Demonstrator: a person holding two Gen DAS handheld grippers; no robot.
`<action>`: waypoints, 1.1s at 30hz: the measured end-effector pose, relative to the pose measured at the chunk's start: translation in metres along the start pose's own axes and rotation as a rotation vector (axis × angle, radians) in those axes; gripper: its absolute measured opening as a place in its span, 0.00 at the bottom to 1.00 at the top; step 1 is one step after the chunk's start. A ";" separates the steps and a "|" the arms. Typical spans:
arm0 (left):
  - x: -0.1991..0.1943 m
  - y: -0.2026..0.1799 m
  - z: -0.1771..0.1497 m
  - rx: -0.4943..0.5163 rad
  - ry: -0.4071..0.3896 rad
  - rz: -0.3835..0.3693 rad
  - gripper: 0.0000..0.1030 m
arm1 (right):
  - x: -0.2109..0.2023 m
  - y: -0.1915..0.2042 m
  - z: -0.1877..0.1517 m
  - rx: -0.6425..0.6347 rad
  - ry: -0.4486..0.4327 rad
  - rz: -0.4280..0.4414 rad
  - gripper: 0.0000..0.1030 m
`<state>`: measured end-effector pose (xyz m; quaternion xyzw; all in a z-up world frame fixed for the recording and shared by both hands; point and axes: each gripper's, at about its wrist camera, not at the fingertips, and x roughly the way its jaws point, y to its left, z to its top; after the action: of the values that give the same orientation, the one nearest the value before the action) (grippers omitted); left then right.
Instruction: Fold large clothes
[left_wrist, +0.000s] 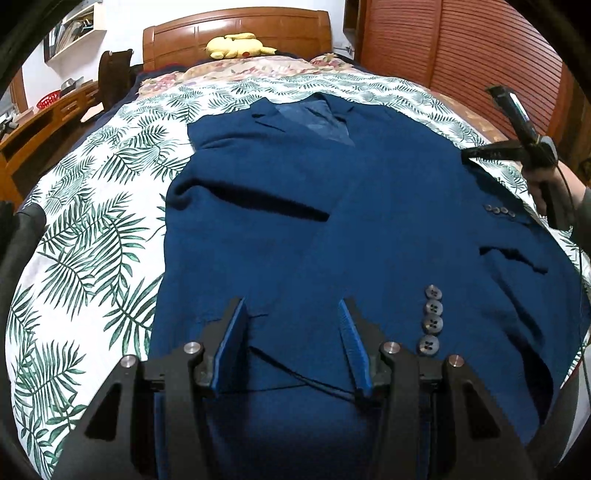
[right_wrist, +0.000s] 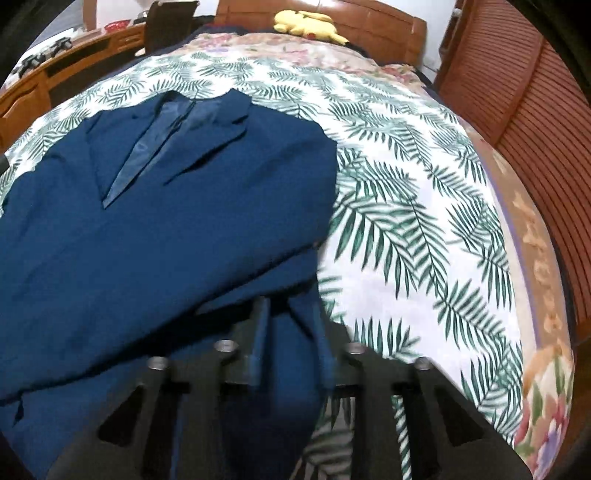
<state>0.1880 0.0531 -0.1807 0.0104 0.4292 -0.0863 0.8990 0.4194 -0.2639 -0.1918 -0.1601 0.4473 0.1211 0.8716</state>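
Palm-print bedspread (left_wrist: 92, 229) carries your blue jacket (left_wrist: 295, 221) – long axis running up the bed, collar toward the headboard (left_wrist: 236, 29). Your left gripper (left_wrist: 293, 314) hovers over the hem, jaws apart; your right gripper (right_wrist: 290, 314) – jaws apart around a sleeve fold

Blue jacket (left_wrist: 295, 229) on leaf-print bed (left_wrist: 110, 206)

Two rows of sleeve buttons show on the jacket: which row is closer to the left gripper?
The larger-looking row, running lengthwise just right of the left gripper. The other row lies crosswise, far off near the right gripper.
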 end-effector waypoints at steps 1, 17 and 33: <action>0.001 0.000 -0.001 0.000 0.003 0.001 0.49 | 0.001 -0.003 0.001 0.006 -0.005 0.014 0.01; 0.003 0.004 0.000 -0.022 0.003 -0.001 0.49 | -0.011 -0.024 -0.011 0.033 -0.052 0.074 0.53; 0.006 0.008 -0.003 -0.028 0.003 -0.010 0.50 | 0.030 -0.044 0.001 0.221 -0.002 -0.025 0.03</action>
<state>0.1907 0.0603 -0.1879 -0.0044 0.4319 -0.0847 0.8979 0.4529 -0.3022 -0.2082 -0.0683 0.4551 0.0603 0.8858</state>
